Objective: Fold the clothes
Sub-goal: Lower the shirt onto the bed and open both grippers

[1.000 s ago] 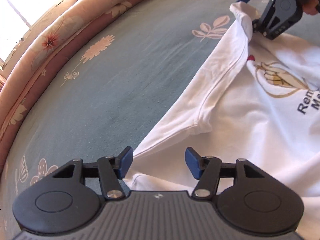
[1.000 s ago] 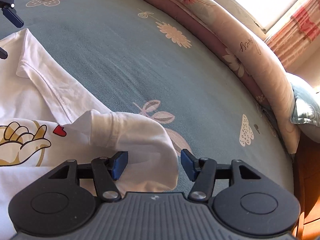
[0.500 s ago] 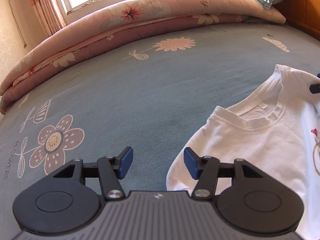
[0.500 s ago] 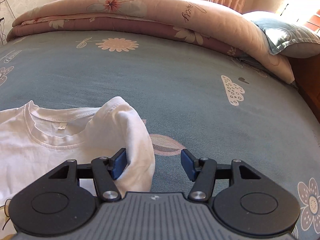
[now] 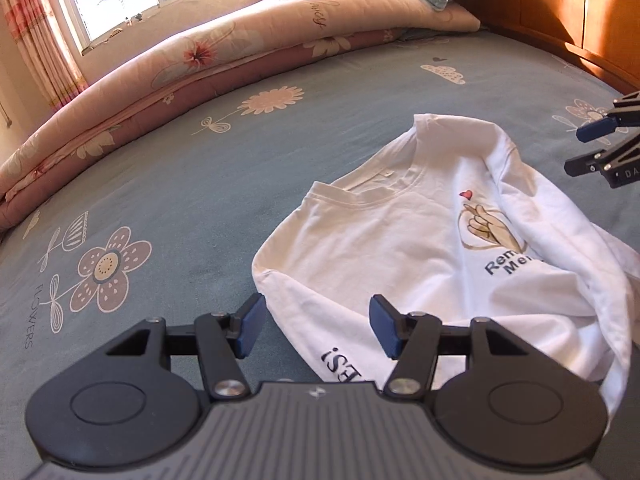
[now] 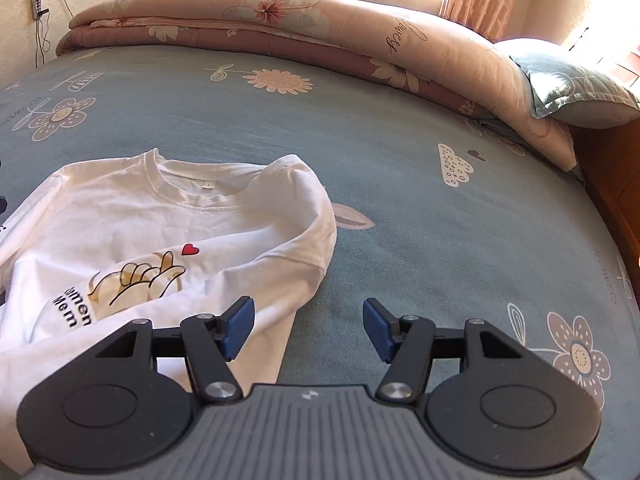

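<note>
A white sweatshirt (image 6: 168, 224) with a finger-heart print lies front-up on the blue flowered bedsheet (image 6: 400, 168), collar toward the rolled quilt (image 6: 320, 32) along the bed's far edge, both sleeves folded in over its chest. The left gripper (image 5: 314, 330) hangs spread and empty over the folded left sleeve. The right gripper (image 6: 308, 328) hangs likewise unclenched, holding nothing, just beside the garment's right edge.

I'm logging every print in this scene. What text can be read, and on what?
"FLOWERS": bedsheet, beside a flower.
"Rem / Mem", cut off by a fold: shirt chest.
"ES!" partly visible: shirt sleeve.
Cursive word on the quilt: unreadable.
"DA" partial: right claw.
</note>
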`<action>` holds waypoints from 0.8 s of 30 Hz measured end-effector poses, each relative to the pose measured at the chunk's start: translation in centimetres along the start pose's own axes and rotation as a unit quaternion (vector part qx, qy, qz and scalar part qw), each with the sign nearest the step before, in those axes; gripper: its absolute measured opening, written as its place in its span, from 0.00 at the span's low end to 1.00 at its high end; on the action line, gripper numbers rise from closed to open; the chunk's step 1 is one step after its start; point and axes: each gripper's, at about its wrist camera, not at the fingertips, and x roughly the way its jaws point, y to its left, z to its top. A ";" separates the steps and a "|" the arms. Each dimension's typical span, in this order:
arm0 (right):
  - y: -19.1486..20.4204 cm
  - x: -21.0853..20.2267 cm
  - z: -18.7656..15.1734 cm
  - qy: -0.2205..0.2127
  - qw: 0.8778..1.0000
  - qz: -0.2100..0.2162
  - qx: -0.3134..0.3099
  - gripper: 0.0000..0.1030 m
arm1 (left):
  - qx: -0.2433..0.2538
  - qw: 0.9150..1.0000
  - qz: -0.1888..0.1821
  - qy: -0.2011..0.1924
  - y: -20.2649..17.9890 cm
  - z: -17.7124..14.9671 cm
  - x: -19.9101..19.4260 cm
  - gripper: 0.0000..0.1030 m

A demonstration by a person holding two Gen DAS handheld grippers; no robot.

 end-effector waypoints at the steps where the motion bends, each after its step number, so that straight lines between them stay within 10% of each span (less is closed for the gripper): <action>1: 0.4 -0.9 -0.6 -0.001 1.000 0.003 0.000 0.64 | -0.009 1.000 -0.006 -0.002 -0.1 -0.3 -0.9 0.64; 19: 5.3 -10.7 -17.5 -0.015 0.998 -0.003 0.065 0.69 | -0.089 0.994 -0.055 -0.012 -4.2 -11.2 -8.2 0.68; 24: 7.2 -12.0 -19.3 -0.014 0.993 0.025 0.114 0.69 | -0.087 0.995 -0.054 -0.008 -4.9 -12.5 -7.4 0.47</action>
